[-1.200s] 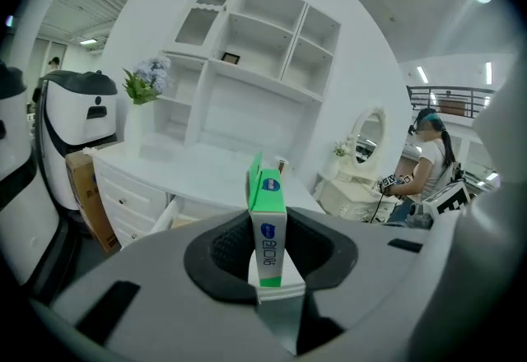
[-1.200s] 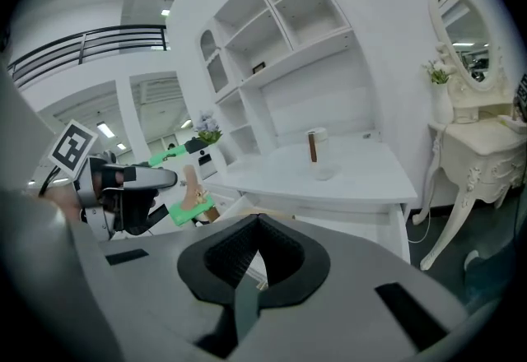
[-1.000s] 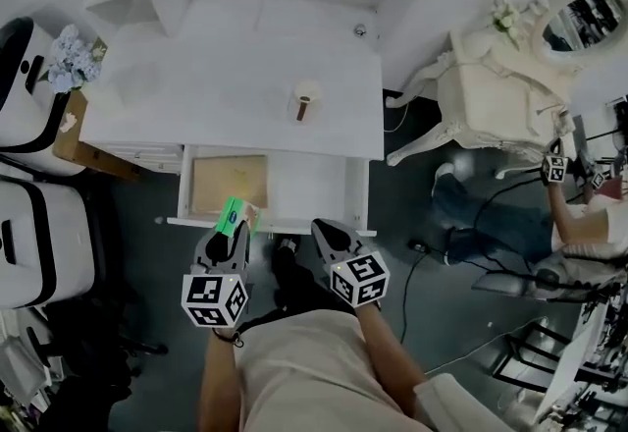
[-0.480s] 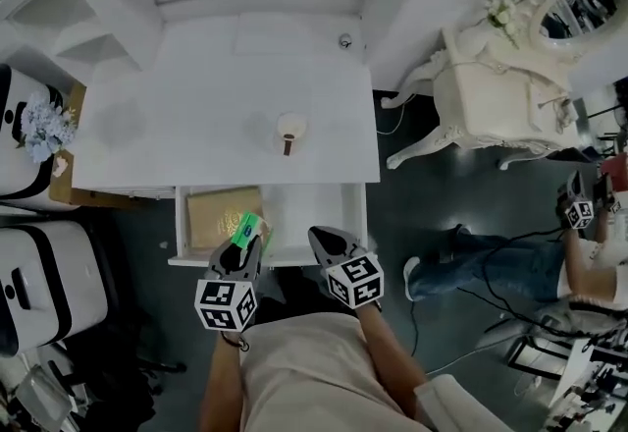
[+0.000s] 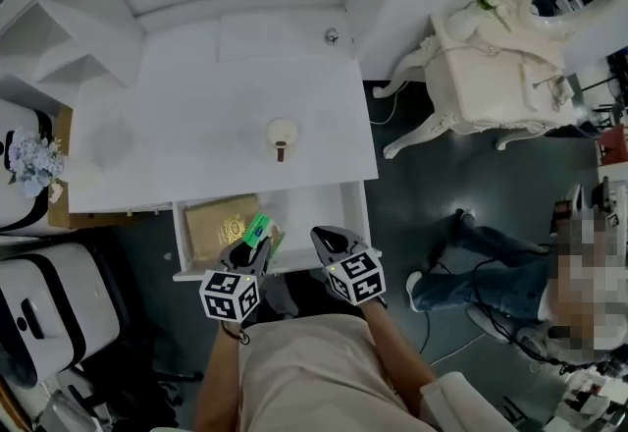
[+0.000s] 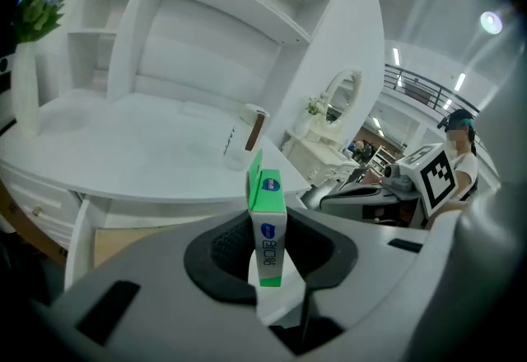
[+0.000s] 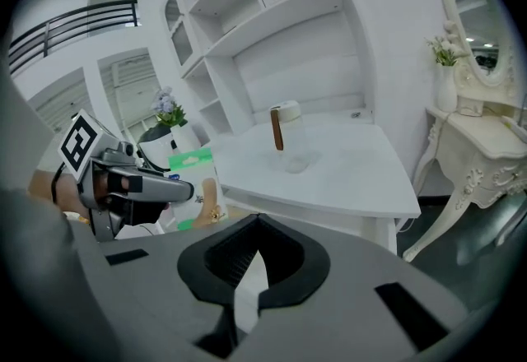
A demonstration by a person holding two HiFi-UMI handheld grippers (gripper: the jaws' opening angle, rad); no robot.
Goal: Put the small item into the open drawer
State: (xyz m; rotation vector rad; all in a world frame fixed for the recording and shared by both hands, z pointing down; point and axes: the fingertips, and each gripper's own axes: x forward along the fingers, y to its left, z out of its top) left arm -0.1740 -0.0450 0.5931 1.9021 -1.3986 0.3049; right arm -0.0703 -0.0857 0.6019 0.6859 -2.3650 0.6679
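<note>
The left tool (image 5: pixel 251 245) grips a small green-and-white box (image 6: pixel 267 225) upright at its twelve o'clock, over the near edge of the open drawer (image 5: pixel 324 209) under the white desk (image 5: pixel 196 140). The right tool (image 5: pixel 330 245), at its three o'clock, is closed and empty. Released too early, the box could catch the drawer's front lip and fall to the floor.
</note>
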